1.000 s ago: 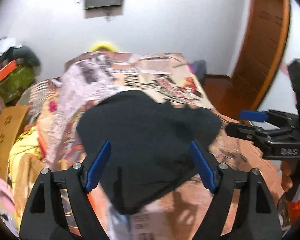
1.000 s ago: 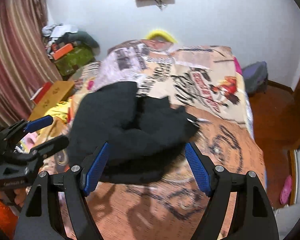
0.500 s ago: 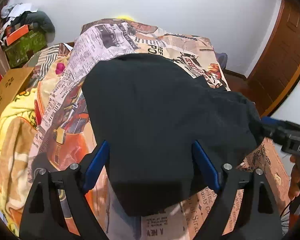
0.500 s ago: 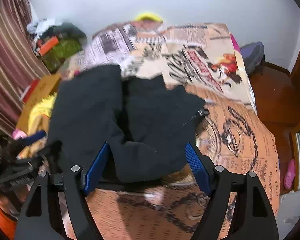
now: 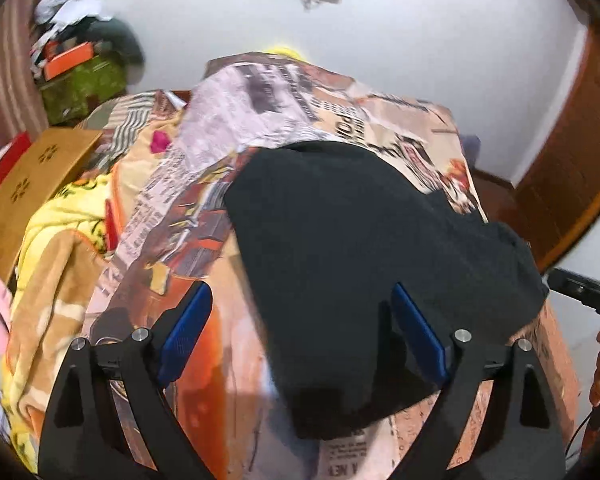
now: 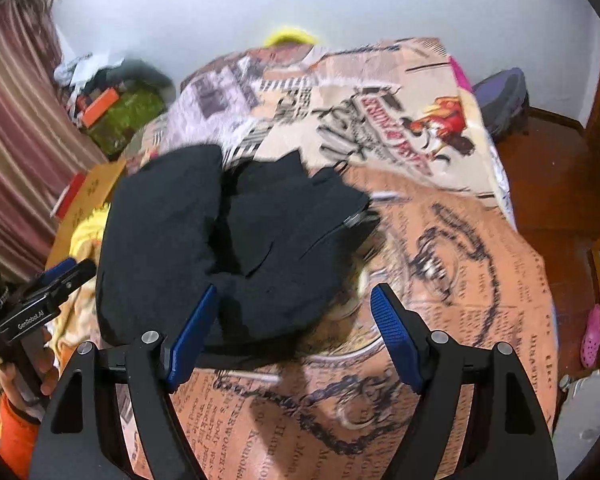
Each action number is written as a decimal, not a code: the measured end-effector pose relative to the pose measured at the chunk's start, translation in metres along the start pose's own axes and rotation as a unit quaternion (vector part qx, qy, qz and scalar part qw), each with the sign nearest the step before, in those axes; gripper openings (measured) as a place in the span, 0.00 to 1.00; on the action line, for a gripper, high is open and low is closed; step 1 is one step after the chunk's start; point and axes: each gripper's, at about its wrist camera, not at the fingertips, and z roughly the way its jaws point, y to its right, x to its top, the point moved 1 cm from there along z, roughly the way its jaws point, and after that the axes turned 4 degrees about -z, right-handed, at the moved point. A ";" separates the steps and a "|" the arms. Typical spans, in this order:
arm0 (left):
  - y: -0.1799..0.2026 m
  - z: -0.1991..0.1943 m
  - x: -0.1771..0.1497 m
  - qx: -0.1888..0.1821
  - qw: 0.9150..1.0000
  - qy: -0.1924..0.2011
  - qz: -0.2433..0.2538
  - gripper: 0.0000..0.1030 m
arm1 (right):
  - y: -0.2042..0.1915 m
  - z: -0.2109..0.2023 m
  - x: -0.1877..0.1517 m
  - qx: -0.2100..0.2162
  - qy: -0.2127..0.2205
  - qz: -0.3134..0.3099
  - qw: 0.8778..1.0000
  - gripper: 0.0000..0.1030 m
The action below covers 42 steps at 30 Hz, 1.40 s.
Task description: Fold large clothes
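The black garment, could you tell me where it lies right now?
The black garment lies bunched on the printed bedspread, left of centre in the right wrist view, beside the yellow blanket at the bed's left edge.

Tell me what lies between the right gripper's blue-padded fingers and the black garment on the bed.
Only a short strip of newspaper-print bedspread; the black garment lies just past the open right gripper, in the right wrist view.
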 end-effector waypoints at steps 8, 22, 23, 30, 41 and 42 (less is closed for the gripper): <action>-0.036 0.039 -0.012 -0.112 0.980 -0.101 -0.130 0.89 | 0.025 0.043 -0.009 0.072 -0.065 0.056 0.994 0.73; -0.036 0.090 -0.016 -0.193 0.941 -0.165 -0.222 1.00 | 0.031 0.078 -0.003 0.166 -0.095 0.132 0.973 0.76; -0.036 0.091 -0.016 -0.193 0.941 -0.167 -0.223 1.00 | 0.031 0.079 -0.003 0.170 -0.096 0.134 0.972 0.76; -0.036 0.087 -0.011 -0.193 0.942 -0.172 -0.213 0.96 | 0.030 0.099 -0.006 0.203 -0.121 0.171 0.957 0.47; -0.031 0.050 0.009 -0.179 0.963 -0.128 -0.154 0.72 | 0.004 0.075 0.004 0.186 -0.105 0.124 0.969 0.20; -0.033 0.043 0.014 -0.180 0.965 -0.119 -0.149 0.71 | 0.000 0.075 0.007 0.187 -0.101 0.120 0.970 0.20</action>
